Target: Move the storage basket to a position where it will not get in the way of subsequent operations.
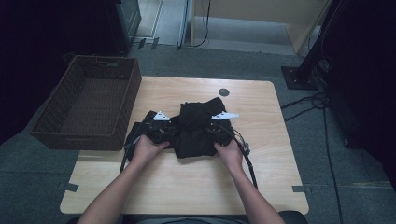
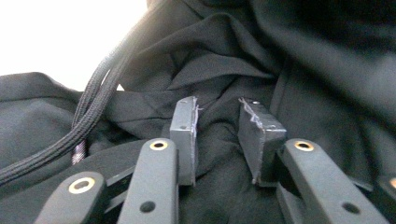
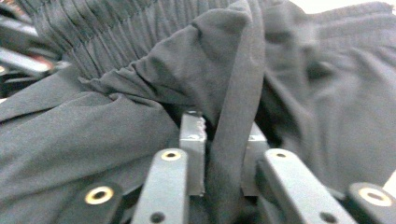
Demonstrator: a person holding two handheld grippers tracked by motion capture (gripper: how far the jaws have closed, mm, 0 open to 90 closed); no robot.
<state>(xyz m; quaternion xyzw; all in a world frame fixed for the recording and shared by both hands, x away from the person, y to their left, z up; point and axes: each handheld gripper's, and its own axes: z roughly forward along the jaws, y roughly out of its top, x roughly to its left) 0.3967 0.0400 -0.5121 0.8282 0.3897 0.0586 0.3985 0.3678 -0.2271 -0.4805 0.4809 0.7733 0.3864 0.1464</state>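
Observation:
A crumpled black garment lies in the middle of the wooden table. Both hands hold grippers against it, one from each side. My left gripper is at the garment's left edge. In the left gripper view its jaws stand apart over bunched black cloth, with the cloth in the gap and no clear pinch. A braided black drawstring runs past on the left. My right gripper is at the garment's right edge, shut on an upright fold of the cloth. A ribbed waistband lies beyond it.
An empty dark wicker basket stands at the table's left edge, partly overhanging it. A small round dark disc sits near the table's far edge. Cables run over the floor to the right. The other gripper shows at the upper left of the right gripper view.

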